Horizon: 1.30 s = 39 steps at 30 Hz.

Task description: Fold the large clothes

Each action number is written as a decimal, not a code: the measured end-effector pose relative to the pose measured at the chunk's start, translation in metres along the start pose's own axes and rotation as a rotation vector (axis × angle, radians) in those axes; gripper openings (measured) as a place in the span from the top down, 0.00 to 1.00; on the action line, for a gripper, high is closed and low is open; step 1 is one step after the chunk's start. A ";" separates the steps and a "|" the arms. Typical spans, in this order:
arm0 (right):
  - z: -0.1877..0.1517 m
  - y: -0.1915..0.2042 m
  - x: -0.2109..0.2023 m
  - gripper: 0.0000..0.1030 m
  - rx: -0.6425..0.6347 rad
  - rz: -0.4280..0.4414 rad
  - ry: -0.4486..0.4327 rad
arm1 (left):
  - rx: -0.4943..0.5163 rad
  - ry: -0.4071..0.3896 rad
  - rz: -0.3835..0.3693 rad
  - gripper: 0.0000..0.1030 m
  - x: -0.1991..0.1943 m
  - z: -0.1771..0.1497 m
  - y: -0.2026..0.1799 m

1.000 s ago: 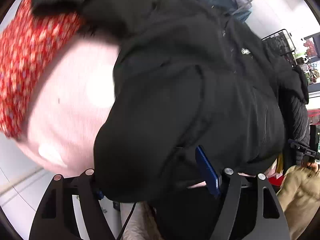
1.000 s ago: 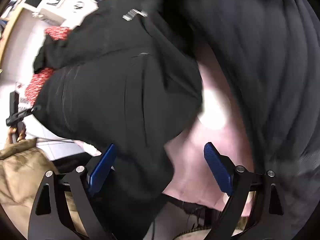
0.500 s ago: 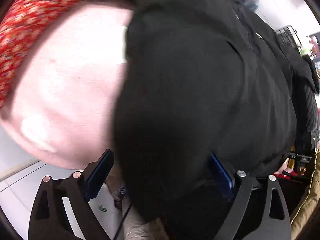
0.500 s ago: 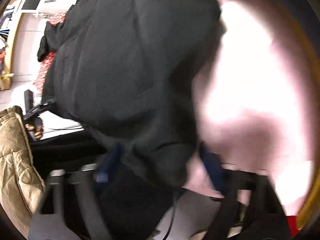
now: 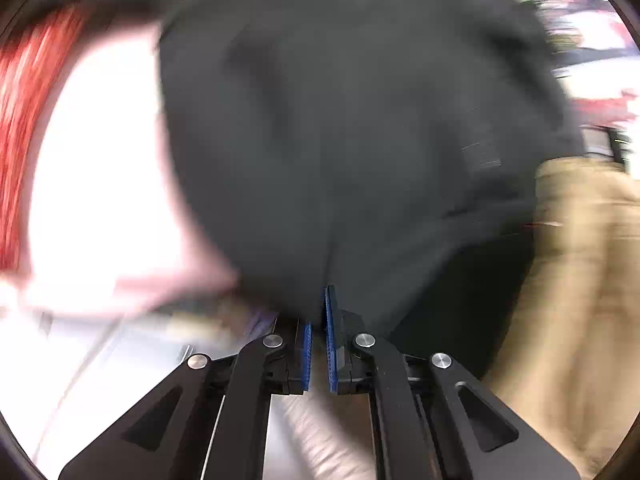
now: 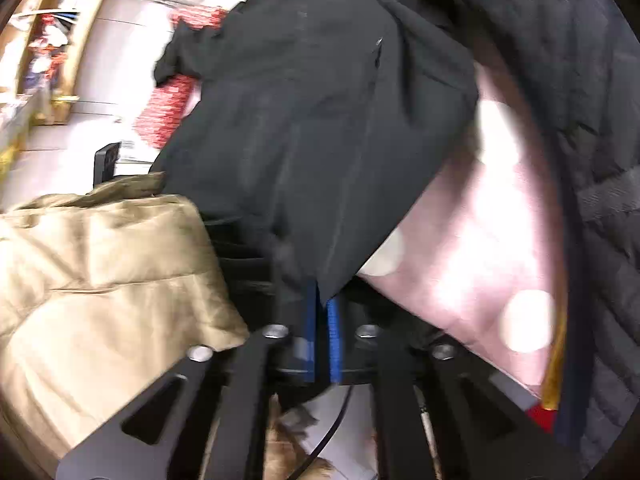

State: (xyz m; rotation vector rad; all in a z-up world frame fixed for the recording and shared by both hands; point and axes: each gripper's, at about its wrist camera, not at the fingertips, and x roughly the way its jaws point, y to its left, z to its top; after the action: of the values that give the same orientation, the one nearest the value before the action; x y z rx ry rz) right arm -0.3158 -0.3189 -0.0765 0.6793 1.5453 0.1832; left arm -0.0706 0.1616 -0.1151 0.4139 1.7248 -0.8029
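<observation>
A large black jacket (image 5: 340,120) lies spread over a pink dotted sheet (image 5: 100,160); the left wrist view is blurred. My left gripper (image 5: 319,312) is shut, its blue pads pinching the jacket's near hem. In the right wrist view the same black jacket (image 6: 312,100) runs down to my right gripper (image 6: 322,296). Its blue pads stand close together with a corner of the hem between them, and the jaws are opening. The cloth hides the tips of both pairs of fingers.
A tan padded coat (image 6: 100,260) lies bunched at the left, also seen as the tan coat (image 5: 580,280). A dark quilted garment (image 6: 580,80) covers the right side. Red floral cloth (image 6: 168,112) lies past the jacket. The pink sheet (image 6: 480,240) shows between the garments.
Both grippers stood wide around the jacket's near edge; now their pads are close together on the hem. Both views have shifted and blurred, and the tan coat has come into view.
</observation>
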 end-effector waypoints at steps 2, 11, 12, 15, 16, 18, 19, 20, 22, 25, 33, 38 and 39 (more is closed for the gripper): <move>0.000 -0.017 0.017 0.15 0.063 -0.148 0.008 | -0.120 0.075 0.070 0.94 0.029 -0.006 0.027; -0.009 -0.074 0.066 0.19 0.234 -0.115 -0.106 | -0.142 -0.272 0.084 0.17 -0.022 0.040 0.001; -0.008 -0.077 0.077 0.25 0.231 -0.135 -0.093 | -0.152 -0.290 0.052 0.17 -0.021 0.050 -0.005; -0.008 -0.079 0.099 0.31 0.231 -0.137 -0.095 | -0.128 -0.300 0.022 0.18 -0.007 0.070 -0.027; -0.008 -0.076 0.104 0.30 0.242 -0.160 -0.112 | -0.114 -0.297 0.027 0.18 0.000 0.079 -0.038; -0.007 -0.064 0.106 0.38 0.215 -0.138 -0.110 | -0.078 -0.273 0.032 0.18 0.017 0.092 -0.059; -0.006 -0.057 0.105 0.52 0.193 -0.099 -0.100 | -0.067 -0.262 0.045 0.17 0.023 0.088 -0.061; -0.006 -0.048 0.108 0.76 0.164 -0.070 -0.079 | -0.056 -0.240 0.077 0.17 0.028 0.086 -0.066; -0.005 -0.031 0.112 0.84 0.095 -0.140 -0.042 | -0.035 -0.151 0.175 0.18 0.054 0.096 -0.072; -0.003 -0.030 0.116 0.86 0.090 -0.203 -0.012 | -0.020 -0.058 0.279 0.16 0.090 0.104 -0.072; 0.005 -0.033 0.100 0.82 0.211 -0.228 0.002 | -0.037 -0.004 0.349 0.11 0.106 0.135 -0.096; 0.017 -0.008 0.045 0.51 0.169 -0.216 -0.131 | -0.083 -0.159 0.280 0.11 0.062 0.144 -0.112; 0.021 -0.001 0.036 0.51 0.156 -0.216 -0.158 | -0.080 -0.183 0.276 0.11 0.054 0.147 -0.118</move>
State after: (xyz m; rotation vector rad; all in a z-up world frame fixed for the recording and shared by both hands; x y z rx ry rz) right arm -0.2942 -0.3073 -0.1101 0.6279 1.4786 -0.1517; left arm -0.0589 -0.0307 -0.1503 0.4960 1.4852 -0.5528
